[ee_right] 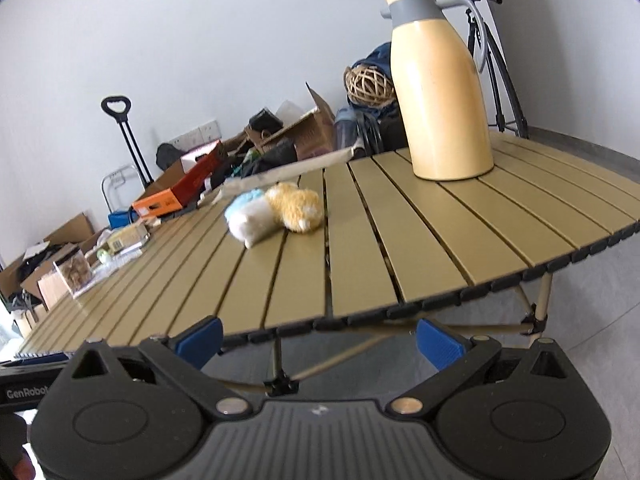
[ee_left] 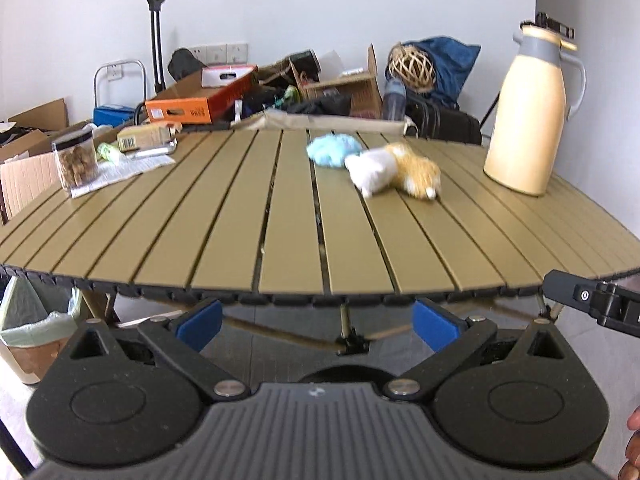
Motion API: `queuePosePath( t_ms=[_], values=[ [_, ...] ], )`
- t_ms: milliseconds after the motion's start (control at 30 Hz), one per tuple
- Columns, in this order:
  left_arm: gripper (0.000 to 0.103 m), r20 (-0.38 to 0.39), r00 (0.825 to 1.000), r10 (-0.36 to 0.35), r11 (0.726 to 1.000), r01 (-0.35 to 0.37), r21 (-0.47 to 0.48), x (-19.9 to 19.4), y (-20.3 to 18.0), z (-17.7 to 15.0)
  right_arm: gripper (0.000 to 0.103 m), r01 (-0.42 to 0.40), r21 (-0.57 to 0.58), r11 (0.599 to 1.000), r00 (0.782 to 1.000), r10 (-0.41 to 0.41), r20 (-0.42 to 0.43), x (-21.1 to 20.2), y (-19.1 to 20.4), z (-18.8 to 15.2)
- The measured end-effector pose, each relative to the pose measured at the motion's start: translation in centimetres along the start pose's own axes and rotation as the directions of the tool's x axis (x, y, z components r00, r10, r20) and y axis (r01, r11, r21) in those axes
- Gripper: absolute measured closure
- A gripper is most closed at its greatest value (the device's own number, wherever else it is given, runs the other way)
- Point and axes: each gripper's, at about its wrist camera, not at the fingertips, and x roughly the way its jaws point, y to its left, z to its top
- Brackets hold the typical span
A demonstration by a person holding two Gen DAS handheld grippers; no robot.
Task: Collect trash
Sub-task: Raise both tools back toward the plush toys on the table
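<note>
A crumpled light-blue tissue wad [ee_left: 331, 149] is seen on the olive slatted folding table [ee_left: 224, 216], touching a white-and-orange plush toy [ee_left: 394, 170]. Both the left gripper [ee_left: 318, 324] and right gripper [ee_right: 320, 340] are held wide apart, empty. "GenRobot" is printed on a black tool part [ee_right: 24, 390].

A slatted folding table [ee_left: 224, 216] was set before white walls [ee_left: 280, 8]; grey floor [ee_right: 592, 292] was visible.

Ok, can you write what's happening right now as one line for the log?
left gripper: open, empty, before table edge | right gripper: open, empty | plush toy beside blue cloth | nothing picked up yet
</note>
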Motion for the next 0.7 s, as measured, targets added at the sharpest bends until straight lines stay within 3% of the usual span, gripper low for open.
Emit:
queuePosePath(
  t_ms=[367,700],
  values=[
    [0.000,0.063,0.998,-0.015,0.999,0.017,-0.036,0.8,1.4,2.4,0.000,-0.100,-0.043,0.994,0.990,0.103,0.095,1.4,3.2,2.4],
    [0.000,0.113,0.993,-0.017,0.994,0.028,-0.102,4.2,3.4,5.5,0.000,-0.049,-0.084,0.995,0.986,0.062,0.156,5.7,4.8,5.4]
  ],
)
